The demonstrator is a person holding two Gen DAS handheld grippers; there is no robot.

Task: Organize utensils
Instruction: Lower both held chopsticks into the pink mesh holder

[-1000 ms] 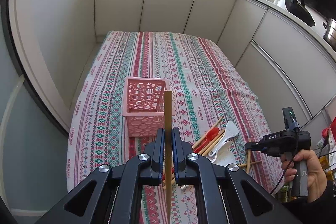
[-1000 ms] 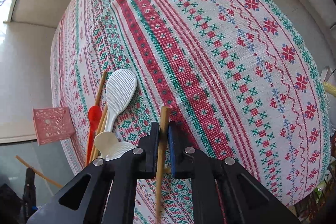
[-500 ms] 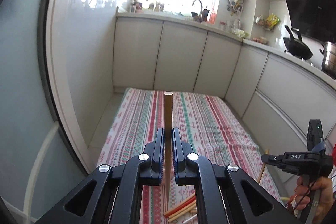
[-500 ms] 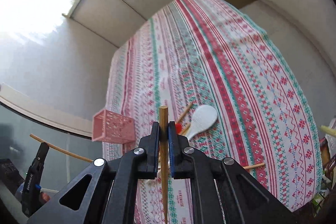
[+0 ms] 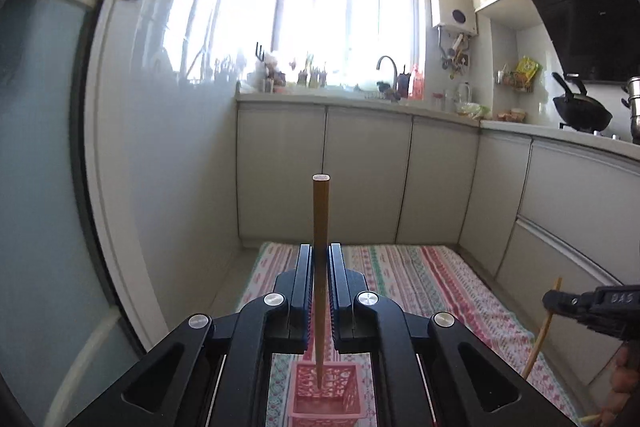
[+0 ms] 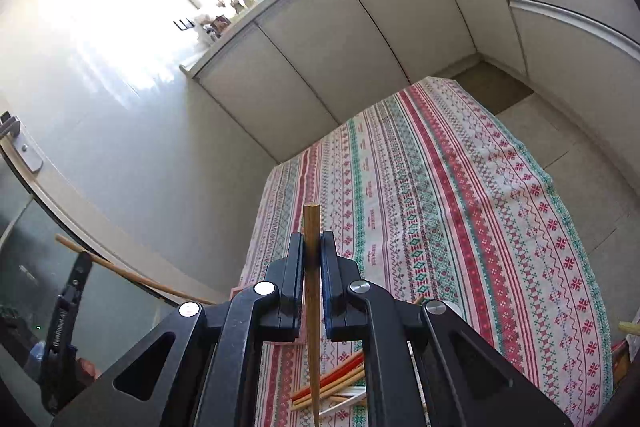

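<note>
At the left, the left gripper [image 5: 320, 259] has its two black fingers pressed against a long brown wooden chopstick [image 5: 320, 227], holding it upright. The chopstick's flat top end stands above the fingertips, and its thin tip points down over the open top of a small pink plastic lattice basket [image 5: 326, 397]. Whether the tip touches the basket cannot be told. The basket stands on a table covered by a cloth with red, green and white patterned stripes [image 5: 420, 279]. Behind the table are pale kitchen cabinets [image 5: 360, 179], a counter with a curved tap, and a bright window [image 5: 344, 19].

To the right, the right gripper [image 6: 311, 247] likewise pinches a second brown wooden chopstick [image 6: 312, 291] between its black fingers, nearly upright, thick end up and tapered end down. It is held above the striped cloth, apart from the basket, whose pink corner only just shows behind the left finger. Beneath this gripper, a loose bundle of red, tan and white chopsticks [image 6: 332, 383] lies on the cloth. At the far right of the left camera's view, the right gripper appears small, with its chopstick slanting.
</note>
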